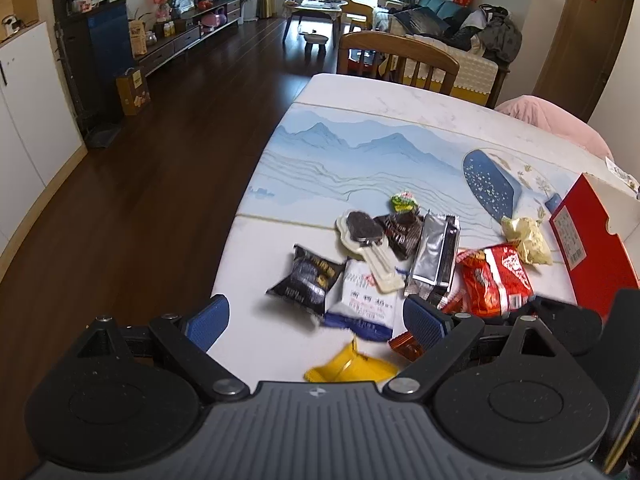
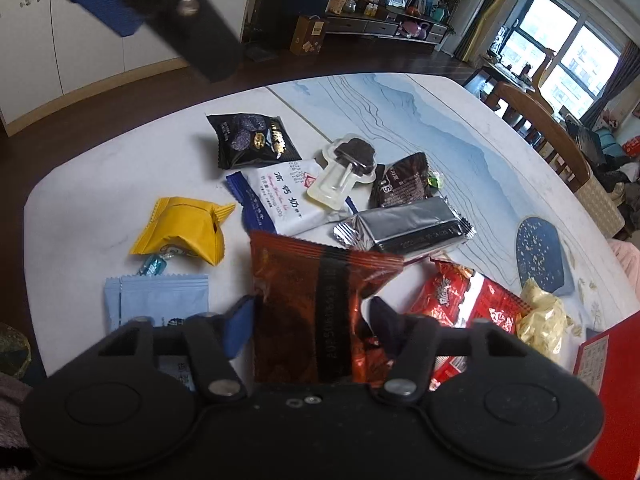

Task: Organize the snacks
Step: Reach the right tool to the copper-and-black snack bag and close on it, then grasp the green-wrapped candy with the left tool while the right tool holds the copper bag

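Right gripper [image 2: 308, 320] clamps dark-red snack packet [image 2: 308, 304] over white desk [image 2: 80, 216]; left gripper [image 1: 316, 320] wide; dark wood floor [image 1: 160, 152] beyond.

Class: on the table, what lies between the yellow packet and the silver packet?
The white milk-snack packet, seen in the right wrist view between the yellow packet and silver packet.

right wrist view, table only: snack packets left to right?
light blue sachet → yellow packet → dark red packet standing between the right gripper fingers → bright red packet → pale yellow packet
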Available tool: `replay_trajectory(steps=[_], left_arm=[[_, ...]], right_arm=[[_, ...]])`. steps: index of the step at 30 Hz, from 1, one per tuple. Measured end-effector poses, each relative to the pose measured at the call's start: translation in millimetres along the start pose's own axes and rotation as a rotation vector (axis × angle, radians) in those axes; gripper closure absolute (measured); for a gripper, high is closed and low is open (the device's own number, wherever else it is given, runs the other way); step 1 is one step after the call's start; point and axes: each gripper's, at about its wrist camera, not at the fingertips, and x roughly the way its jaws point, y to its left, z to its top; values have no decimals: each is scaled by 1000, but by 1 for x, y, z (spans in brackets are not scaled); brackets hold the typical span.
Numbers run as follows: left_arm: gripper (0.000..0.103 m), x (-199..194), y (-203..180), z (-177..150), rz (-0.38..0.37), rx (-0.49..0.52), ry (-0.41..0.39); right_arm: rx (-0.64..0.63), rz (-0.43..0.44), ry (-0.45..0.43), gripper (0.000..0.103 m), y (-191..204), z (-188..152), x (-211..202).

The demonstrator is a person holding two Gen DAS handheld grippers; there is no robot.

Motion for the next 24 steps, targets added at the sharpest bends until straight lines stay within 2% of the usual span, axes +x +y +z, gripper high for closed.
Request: replay_trajectory(steps=[3, 4, 11, 15, 19, 24], left_arm=[[9, 6, -5, 12, -13, 26, -8], [9, 8, -7, 16, -16, 33, -12], [9, 31, -28, 54, -87, 107, -9], [9, 61, -43, 83, -129, 132, 29], [9, 99, -58, 110, -175, 144, 101], [9, 152, -71, 131, -170, 110, 188]], right_arm=[[32, -4, -9, 48, -6, -2, -3], [48, -5, -13, 52, -9, -2, -4], [190, 11, -64, 58, -35, -4, -27], [277, -7, -94, 59, -58, -8, -41], [370, -37, -114, 59, -86, -13, -52], [487, -86, -112, 59, -120, -24, -49]])
